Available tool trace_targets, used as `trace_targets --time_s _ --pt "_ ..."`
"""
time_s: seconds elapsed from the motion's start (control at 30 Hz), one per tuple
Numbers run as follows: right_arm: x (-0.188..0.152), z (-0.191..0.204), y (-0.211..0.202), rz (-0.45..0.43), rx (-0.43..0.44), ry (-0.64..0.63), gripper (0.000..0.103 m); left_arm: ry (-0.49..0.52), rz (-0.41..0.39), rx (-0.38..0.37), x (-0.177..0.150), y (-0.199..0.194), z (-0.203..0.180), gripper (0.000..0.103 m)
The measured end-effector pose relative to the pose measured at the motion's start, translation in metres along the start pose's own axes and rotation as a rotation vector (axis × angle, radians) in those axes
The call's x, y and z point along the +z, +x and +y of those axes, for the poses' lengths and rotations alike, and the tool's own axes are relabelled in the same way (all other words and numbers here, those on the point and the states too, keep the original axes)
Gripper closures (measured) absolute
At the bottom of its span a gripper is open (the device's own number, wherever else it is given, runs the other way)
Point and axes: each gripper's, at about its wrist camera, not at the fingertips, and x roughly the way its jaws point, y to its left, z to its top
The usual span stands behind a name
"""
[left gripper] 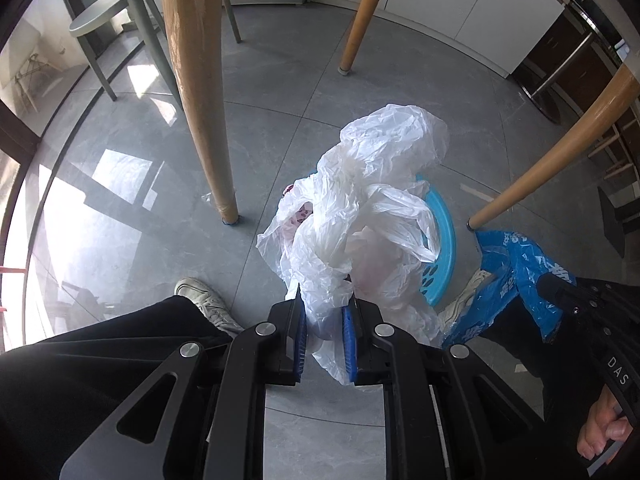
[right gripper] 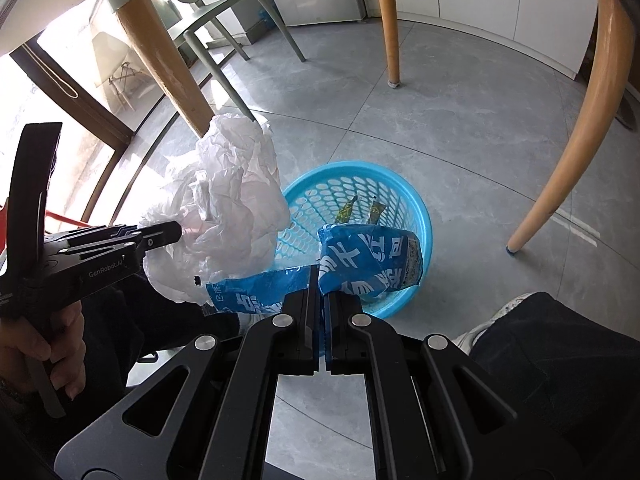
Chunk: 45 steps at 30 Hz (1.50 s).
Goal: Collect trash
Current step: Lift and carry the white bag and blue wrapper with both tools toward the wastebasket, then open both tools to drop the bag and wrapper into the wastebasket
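Note:
My left gripper [left gripper: 324,300] is shut on a crumpled white plastic bag [left gripper: 372,200] and holds it above the blue plastic basket [left gripper: 444,240] on the floor. The bag also shows in the right wrist view [right gripper: 232,200], with the left gripper [right gripper: 176,232] at its left side. My right gripper [right gripper: 320,280] is shut on a blue printed plastic wrapper [right gripper: 372,260] that hangs over the near rim of the basket [right gripper: 416,208]. The wrapper also shows in the left wrist view [left gripper: 516,272]. Two small packets [right gripper: 360,210] lie inside the basket.
Wooden table legs stand around the basket: one to the left [left gripper: 200,92], one behind [left gripper: 360,16], one to the right [right gripper: 568,152]. A green chair [left gripper: 120,20] stands at the back left. The person's shoes [left gripper: 204,300] and dark trousers [right gripper: 560,360] are near the basket on the grey tile floor.

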Motion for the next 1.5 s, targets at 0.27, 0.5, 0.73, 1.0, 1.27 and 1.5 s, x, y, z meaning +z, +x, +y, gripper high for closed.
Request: trace_targets --time_s 0.27,0.5,0.73,1.0,1.27,1.5 --pt "0.014 -0.004 0.034 0.035 0.008 -0.01 0.102 0.024 0.04 0.003 0.019 0.034 -0.006 0.089" --pt "0.024 -0.011 0.063 0.071 0.043 0.009 0.102 0.059 0.087 0.016 0.027 0.061 -0.018 0.088" --pt "0.032 -0.026 0.094 0.137 0.046 0.052 0.099 0.061 0.114 0.02 0.035 0.08 -0.021 0.081" --pt "0.032 -0.034 0.118 0.193 0.045 0.068 0.075 0.03 0.125 0.012 0.038 0.086 -0.01 0.067" --pt "0.028 -0.04 0.112 0.201 -0.005 0.084 0.069 0.033 0.117 0.028 0.035 0.078 -0.006 0.067" --pt "0.017 -0.036 0.091 0.22 -0.056 0.065 0.064 0.046 0.105 0.034 0.029 0.067 -0.007 0.061"
